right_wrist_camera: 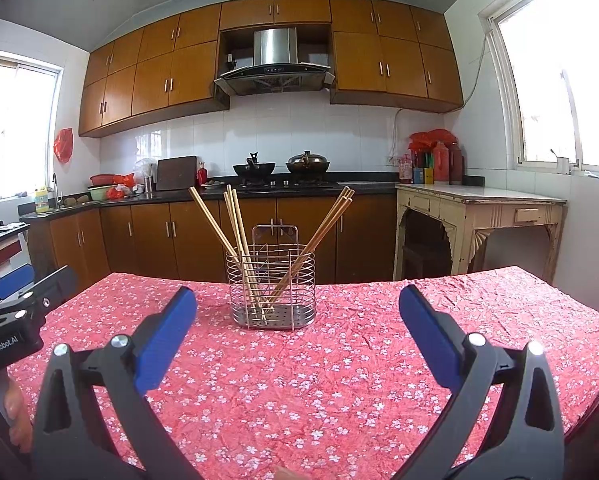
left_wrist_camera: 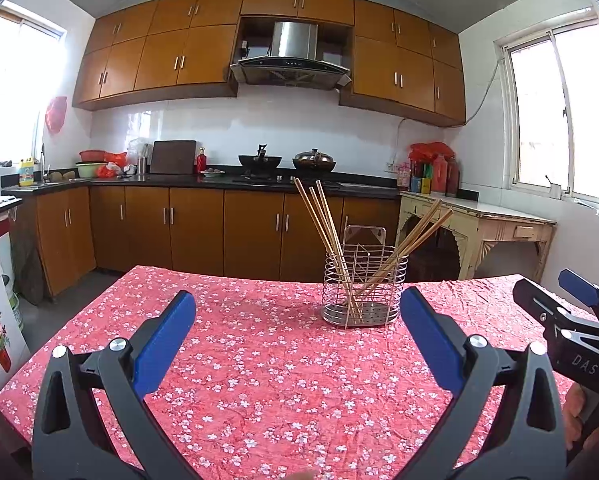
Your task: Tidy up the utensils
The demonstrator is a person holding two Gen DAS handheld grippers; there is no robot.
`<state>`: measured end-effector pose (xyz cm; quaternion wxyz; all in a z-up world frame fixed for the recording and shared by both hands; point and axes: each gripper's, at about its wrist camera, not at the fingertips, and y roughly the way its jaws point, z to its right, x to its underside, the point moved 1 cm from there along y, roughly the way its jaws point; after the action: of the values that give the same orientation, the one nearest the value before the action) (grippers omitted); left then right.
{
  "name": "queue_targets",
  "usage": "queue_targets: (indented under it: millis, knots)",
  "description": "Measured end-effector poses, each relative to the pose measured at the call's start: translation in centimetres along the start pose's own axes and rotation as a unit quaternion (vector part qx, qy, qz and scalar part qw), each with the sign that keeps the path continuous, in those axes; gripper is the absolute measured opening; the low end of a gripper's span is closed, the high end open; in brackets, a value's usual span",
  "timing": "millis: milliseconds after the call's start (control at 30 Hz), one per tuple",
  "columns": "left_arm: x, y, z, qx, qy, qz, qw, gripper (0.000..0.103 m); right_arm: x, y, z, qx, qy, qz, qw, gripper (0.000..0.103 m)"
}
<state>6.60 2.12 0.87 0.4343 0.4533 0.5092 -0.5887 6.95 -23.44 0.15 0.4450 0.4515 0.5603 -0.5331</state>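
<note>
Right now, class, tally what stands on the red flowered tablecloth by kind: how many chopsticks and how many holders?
Chopsticks: 6 (3 lean left, 3 lean right; the right bunch overlaps, so this is a best reading)
Wire holder: 1
Total: 7

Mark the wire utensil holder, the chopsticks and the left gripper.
wire utensil holder (right_wrist_camera: 274, 280), right wrist view, front wires.
chopsticks (right_wrist_camera: 235, 220), right wrist view, middle shaft.
left gripper (left_wrist_camera: 297, 312), left wrist view, midway between fingertips.
</note>
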Motion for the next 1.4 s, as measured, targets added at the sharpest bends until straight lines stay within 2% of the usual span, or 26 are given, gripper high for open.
queue_targets:
  millis: [1400]
  knots:
    - [0.03,0.11,-0.13,0.0,0.001,-0.008,1.0,0.101,0.3,0.35,-0.03,-0.005,0.002,-0.003,1.0,0.099]
